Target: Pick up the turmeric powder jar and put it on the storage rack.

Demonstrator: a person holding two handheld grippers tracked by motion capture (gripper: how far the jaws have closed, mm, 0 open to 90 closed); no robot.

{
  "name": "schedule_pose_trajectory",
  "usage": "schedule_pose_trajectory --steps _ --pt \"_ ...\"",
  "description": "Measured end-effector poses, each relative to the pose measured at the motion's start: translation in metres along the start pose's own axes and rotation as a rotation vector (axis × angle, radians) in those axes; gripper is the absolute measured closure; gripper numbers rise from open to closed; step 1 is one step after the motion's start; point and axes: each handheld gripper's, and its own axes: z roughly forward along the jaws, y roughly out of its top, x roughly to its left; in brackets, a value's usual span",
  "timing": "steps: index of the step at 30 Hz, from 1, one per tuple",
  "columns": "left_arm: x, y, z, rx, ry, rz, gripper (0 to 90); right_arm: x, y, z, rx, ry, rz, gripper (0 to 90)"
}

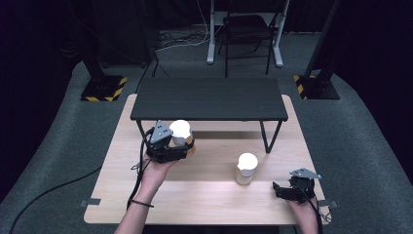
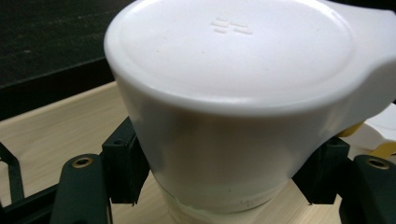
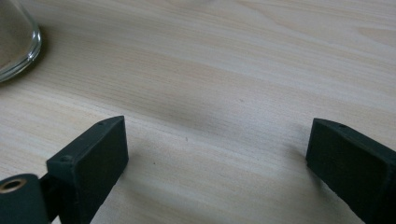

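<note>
A white-capped container (image 1: 179, 130) sits between the jaws of my left gripper (image 1: 181, 145), in front of the black shelf's left leg. In the left gripper view the white cap (image 2: 233, 70) looms close and the two black pads (image 2: 122, 163) press on its sides, so the gripper (image 2: 224, 177) is shut on it; clear glass shows below the cap. A second container (image 1: 246, 168) with a white cap stands on the table at centre right. My right gripper (image 1: 278, 189) rests near the front right corner, its jaws wide apart over bare wood (image 3: 217, 158).
A low black shelf (image 1: 209, 97) on thin legs spans the back of the wooden table (image 1: 195, 200). A glass base (image 3: 14, 42) shows at the upper left of the right gripper view. A chair (image 1: 246, 29) and stand bases sit on the floor beyond.
</note>
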Motion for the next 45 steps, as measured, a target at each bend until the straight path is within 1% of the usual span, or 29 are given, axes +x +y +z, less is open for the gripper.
schedule_pose_trajectory --steps 3,13,20,24,31,39,42,45 --pt "0.002 0.004 -0.003 -0.003 0.0 -0.004 30.1 0.0 0.0 0.0 0.0 -0.001 0.0 4.8" --pt "0.005 0.014 -0.011 -0.005 0.01 0.014 30.1 0.0 0.0 0.0 -0.001 -0.001 0.002 4.8" --pt "0.01 0.024 -0.02 -0.02 0.022 0.011 30.1 0.0 0.0 0.0 -0.001 -0.001 0.002 4.8" --pt "0.013 0.031 -0.024 -0.03 0.028 0.0 30.1 0.0 0.0 0.0 -0.001 -0.001 0.002 4.9" --pt "0.018 0.042 -0.023 -0.029 0.029 -0.01 30.1 0.0 0.0 0.0 -0.001 -0.002 0.002 4.9" --pt "0.02 0.056 -0.022 -0.028 0.036 0.002 30.1 0.0 0.0 0.0 -0.001 -0.001 0.003 5.0" --pt "0.022 0.064 -0.022 -0.018 0.045 0.013 30.1 0.0 0.0 0.0 -0.001 -0.001 0.002 5.0" --pt "0.024 0.071 -0.022 -0.015 0.049 0.013 30.1 0.0 0.0 0.0 -0.002 0.0 0.002 5.0"
